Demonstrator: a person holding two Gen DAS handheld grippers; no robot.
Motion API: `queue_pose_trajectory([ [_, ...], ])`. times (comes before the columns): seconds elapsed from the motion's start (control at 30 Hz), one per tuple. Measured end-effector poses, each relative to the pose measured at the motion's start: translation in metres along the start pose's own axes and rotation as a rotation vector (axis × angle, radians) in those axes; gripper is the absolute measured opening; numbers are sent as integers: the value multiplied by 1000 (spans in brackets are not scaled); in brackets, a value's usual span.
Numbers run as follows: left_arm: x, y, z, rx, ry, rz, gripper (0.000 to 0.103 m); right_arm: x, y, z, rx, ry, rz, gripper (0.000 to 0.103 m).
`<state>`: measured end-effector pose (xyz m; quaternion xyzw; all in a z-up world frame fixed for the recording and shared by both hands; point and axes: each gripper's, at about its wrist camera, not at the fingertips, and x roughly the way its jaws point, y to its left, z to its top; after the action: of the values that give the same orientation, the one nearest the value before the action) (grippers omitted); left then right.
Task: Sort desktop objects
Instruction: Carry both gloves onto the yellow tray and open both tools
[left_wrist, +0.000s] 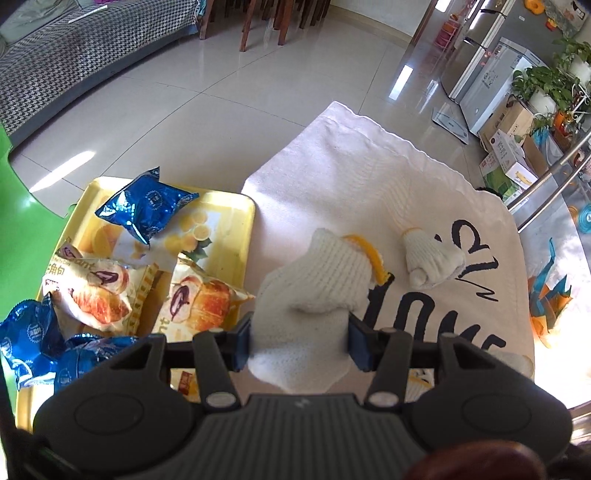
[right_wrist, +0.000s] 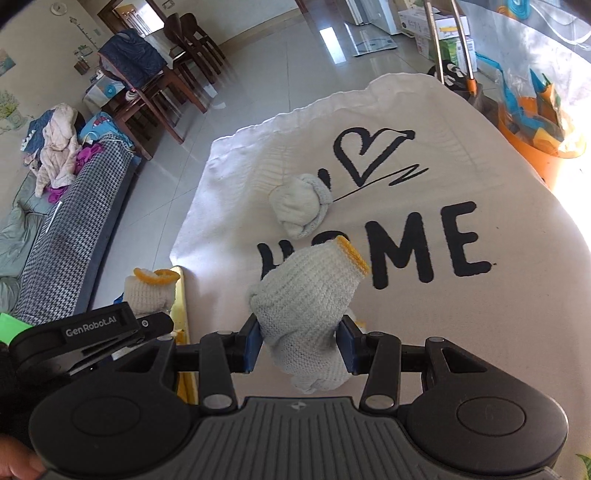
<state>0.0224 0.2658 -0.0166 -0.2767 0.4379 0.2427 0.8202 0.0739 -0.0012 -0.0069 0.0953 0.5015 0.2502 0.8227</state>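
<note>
My left gripper (left_wrist: 301, 343) is shut on a rolled white knit glove (left_wrist: 317, 280) with a yellow cuff, held above the seam between the yellow tray and the white "HOME" cloth (left_wrist: 354, 177). My right gripper (right_wrist: 300, 343) is shut on a similar rolled glove (right_wrist: 306, 295) with a yellow cuff, above the cloth's black lettering. One more rolled glove bundle (left_wrist: 432, 258) (right_wrist: 301, 205) lies loose on the cloth, ahead of both grippers. In the right wrist view, the glove in the left gripper (right_wrist: 147, 291) shows at the left, over the tray's edge.
The yellow tray (left_wrist: 236, 206) left of the cloth holds blue foil packets (left_wrist: 147, 206) and croissant packets (left_wrist: 99, 291). An orange bucket (right_wrist: 535, 155) with coloured paper stands at the table's far right. Beyond the cloth's far edge the table drops to tiled floor.
</note>
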Motion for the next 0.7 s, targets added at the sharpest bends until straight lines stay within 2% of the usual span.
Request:
queue_pose_trajectory([
  [0.37,-19,81,37,-205,-63,52,49,22,68,-35,-219,79,190,44],
  [0.5,-20,105,43,-252,-86,91,49,37,87,-50,-268,144,261,44],
  [0.7,-12,122,46,-293,-74,119,49,64,110,-73,-320,212,240,44],
])
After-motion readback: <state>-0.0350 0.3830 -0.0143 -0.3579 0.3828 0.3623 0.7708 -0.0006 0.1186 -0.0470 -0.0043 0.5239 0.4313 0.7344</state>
